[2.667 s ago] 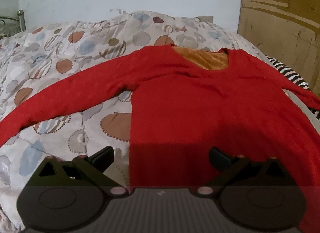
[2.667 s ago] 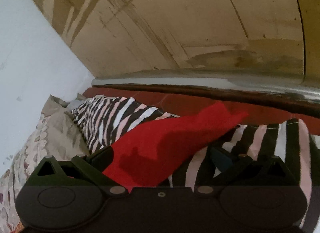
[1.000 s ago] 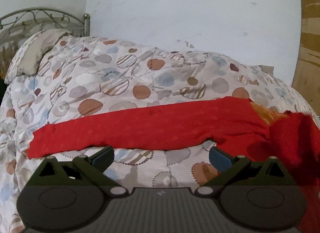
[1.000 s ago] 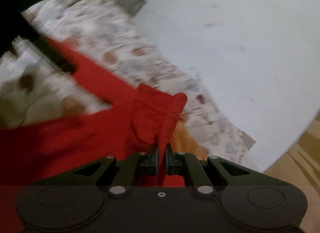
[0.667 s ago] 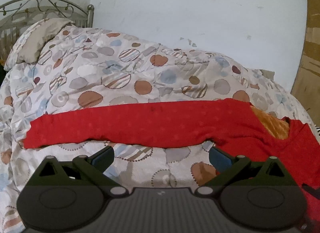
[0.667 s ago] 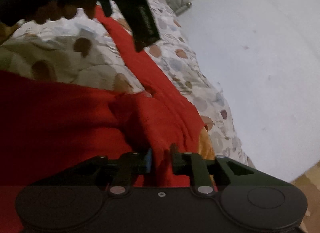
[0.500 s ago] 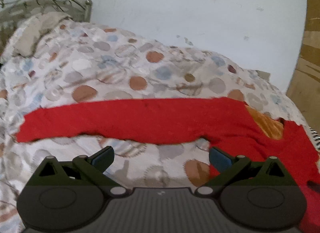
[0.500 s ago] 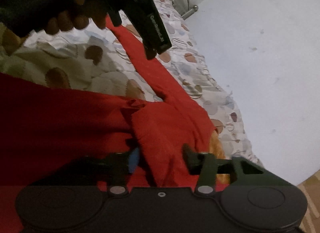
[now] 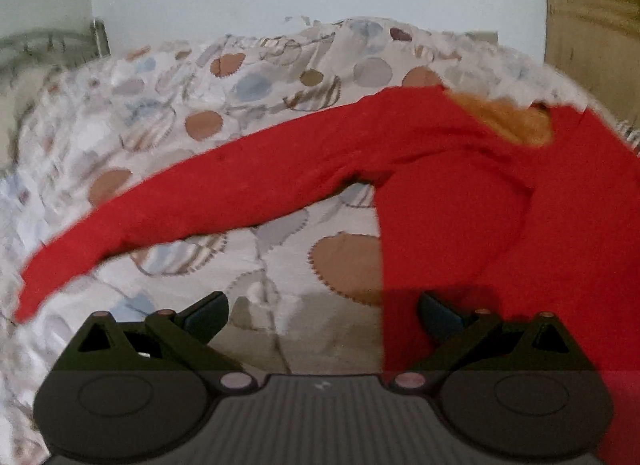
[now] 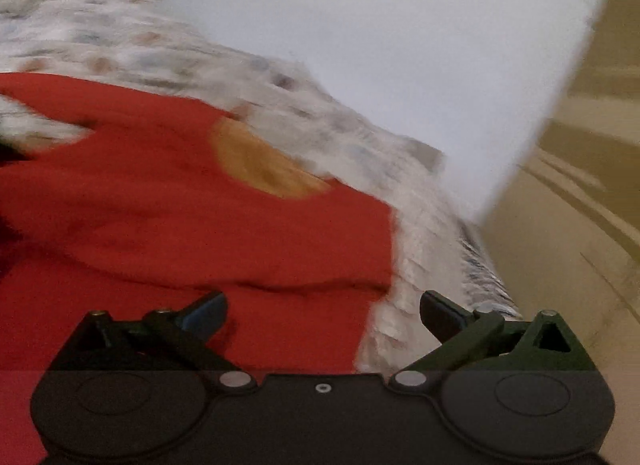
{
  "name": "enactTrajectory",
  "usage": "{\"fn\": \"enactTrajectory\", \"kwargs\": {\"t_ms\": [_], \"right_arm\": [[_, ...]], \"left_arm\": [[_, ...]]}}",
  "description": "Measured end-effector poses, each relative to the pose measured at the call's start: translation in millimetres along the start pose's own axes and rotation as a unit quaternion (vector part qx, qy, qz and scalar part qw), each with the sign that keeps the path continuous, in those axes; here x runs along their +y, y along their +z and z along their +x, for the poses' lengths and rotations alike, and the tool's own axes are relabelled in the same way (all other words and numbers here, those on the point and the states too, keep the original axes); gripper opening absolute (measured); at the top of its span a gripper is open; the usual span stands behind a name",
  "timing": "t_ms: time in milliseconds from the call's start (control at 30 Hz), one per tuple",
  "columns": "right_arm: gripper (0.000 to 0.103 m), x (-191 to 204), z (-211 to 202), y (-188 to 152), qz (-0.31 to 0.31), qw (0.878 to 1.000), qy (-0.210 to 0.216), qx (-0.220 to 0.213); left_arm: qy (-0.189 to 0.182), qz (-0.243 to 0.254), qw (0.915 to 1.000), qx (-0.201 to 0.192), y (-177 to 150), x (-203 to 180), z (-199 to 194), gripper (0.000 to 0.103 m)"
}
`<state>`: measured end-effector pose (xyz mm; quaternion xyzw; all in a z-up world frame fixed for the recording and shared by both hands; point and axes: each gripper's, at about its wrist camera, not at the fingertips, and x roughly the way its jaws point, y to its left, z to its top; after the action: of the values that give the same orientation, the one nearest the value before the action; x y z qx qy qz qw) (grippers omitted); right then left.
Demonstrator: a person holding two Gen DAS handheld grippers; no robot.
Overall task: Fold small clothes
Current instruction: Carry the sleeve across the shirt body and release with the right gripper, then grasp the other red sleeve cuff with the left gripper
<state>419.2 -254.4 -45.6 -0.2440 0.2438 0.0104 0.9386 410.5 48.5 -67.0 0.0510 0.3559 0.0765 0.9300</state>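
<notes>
Ahead of the right tool (image 10: pixel 323 311), the whole view smears with motion: the quilt (image 10: pixel 404 193) loses its pattern. The sweater (image 10: pixel 200 225) runs off the frame's left edge there. In the left view its body is cut off at the right edge, and the bedframe (image 9: pixel 52 45) at far left is blurred.

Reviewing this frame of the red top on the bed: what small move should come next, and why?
Probably bring the left tongs down to the cuff of the long sleeve. That sleeve lies stretched out across the quilt, unfolded, the left tongs are open and empty, and the right tongs are opening, pinching nothing.
</notes>
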Motion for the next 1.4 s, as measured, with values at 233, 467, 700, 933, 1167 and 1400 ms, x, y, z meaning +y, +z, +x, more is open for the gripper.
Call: {"fn": "enactTrajectory", "kwargs": {"t_ms": [233, 467, 700, 933, 1167, 1400], "right_arm": [[0.063, -21.7, 64.6, -12.5, 0.005, 0.999, -0.033, 0.0], [0.037, -3.2, 95.1, -4.0, -0.092, 0.995, -0.028, -0.006], [0.003, -33.1, 87.7, -1.9, 0.031, 0.999, -0.016, -0.007], [0.002, -87.8, 108.8, -35.2, 0.267, 0.961, 0.035, 0.065], [0.016, -93.4, 102.6, -31.5, 0.282, 0.956, 0.018, 0.08], [0.062, -92.3, 70.1, -18.1, 0.243, 0.969, -0.004, 0.043]], "left_arm": [[0.019, 0.008, 0.9996, -0.019, 2.6, -8.4, -1.4, 0.103], [0.001, -0.007, 0.9994, -0.034, 6.1, -7.1, -6.6, 0.103], [-0.025, -0.009, 0.9978, -0.06, 5.0, -8.2, -16.2, 0.103], [0.013, 0.031, 0.999, -0.03, -1.1, -20.6, 0.9, 0.103], [-0.004, -0.011, 0.9999, -0.011, 3.4, -8.5, -0.2, 0.103], [-0.019, -0.111, 0.9937, -0.006, 7.5, 34.3, -7.4, 0.103]]}}
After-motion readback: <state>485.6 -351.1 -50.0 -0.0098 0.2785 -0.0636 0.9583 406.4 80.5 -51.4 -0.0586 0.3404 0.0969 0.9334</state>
